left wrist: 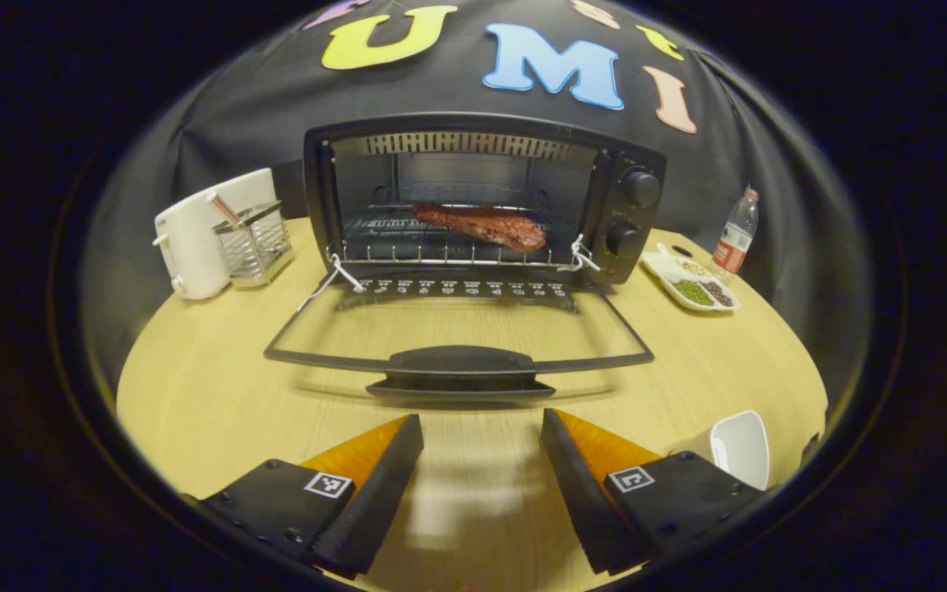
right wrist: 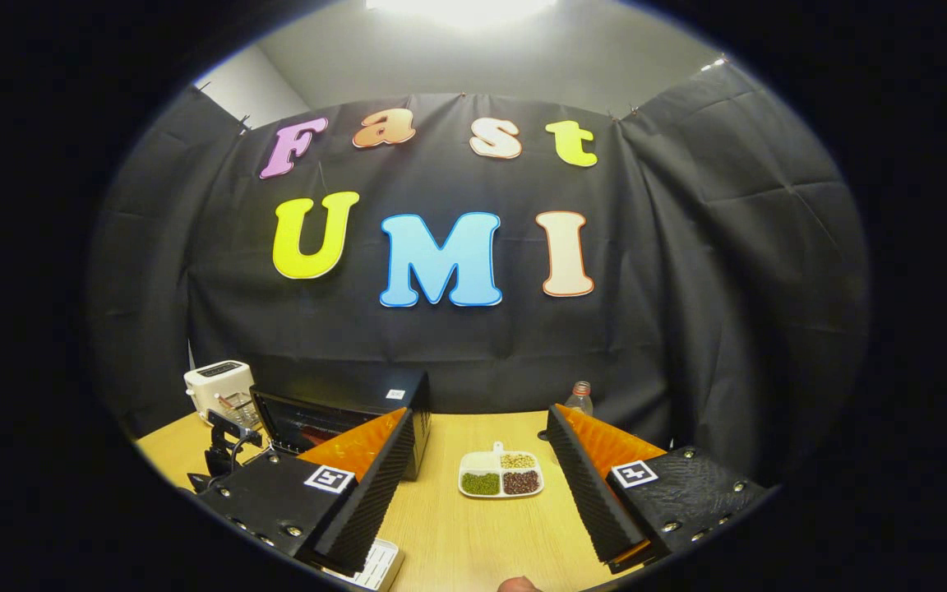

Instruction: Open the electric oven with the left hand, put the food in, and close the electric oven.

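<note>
both jaws spread, empty; oven (left wrist: 473,197) door down, its back dim behind meat (left wrist: 482,224).

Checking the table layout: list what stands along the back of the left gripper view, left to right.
White toaster → wire metal basket → black electric oven, door open, meat on its rack → white divided dish of beans → clear plastic bottle with red label.

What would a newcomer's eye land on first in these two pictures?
In the left gripper view, the oven stands mid-table with its door dropped flat toward the camera and a piece of meat lying on the rack inside. The left gripper hangs open just short of the door's handle. In the right gripper view, the right gripper is open above a divided dish of beans.
</note>
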Demonstrator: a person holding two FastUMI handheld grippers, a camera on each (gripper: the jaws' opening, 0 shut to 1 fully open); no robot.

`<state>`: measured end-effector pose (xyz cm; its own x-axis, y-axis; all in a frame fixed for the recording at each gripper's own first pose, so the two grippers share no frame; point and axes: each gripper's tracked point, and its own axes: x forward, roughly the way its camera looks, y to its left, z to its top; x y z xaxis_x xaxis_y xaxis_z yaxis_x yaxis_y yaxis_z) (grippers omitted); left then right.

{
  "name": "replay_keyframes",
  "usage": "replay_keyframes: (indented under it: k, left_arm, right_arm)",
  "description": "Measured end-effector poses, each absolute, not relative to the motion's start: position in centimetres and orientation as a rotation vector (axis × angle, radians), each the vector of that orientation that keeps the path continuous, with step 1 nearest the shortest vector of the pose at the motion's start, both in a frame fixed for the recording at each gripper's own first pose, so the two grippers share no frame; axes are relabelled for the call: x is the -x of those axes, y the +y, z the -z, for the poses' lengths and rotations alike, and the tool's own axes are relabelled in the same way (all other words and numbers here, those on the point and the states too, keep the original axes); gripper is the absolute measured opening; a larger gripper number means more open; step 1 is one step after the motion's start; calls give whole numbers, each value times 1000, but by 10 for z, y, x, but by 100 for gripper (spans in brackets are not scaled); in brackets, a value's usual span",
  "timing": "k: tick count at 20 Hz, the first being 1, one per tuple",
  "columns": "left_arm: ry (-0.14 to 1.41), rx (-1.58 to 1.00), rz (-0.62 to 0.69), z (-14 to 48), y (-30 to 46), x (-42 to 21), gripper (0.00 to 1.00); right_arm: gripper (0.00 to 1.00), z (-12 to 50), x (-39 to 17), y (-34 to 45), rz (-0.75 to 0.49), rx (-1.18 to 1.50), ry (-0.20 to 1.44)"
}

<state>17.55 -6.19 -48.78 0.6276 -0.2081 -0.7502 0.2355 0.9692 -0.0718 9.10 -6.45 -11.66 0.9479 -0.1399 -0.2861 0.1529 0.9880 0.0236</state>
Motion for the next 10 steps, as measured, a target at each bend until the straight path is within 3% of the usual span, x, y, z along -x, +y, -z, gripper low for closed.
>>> replay_keyframes:
  k: [10]
  left_arm:
    - [840,-3,266,470,-61,-186,99]
  right_arm:
    - [98,115,-87,-66,161,-37,287]
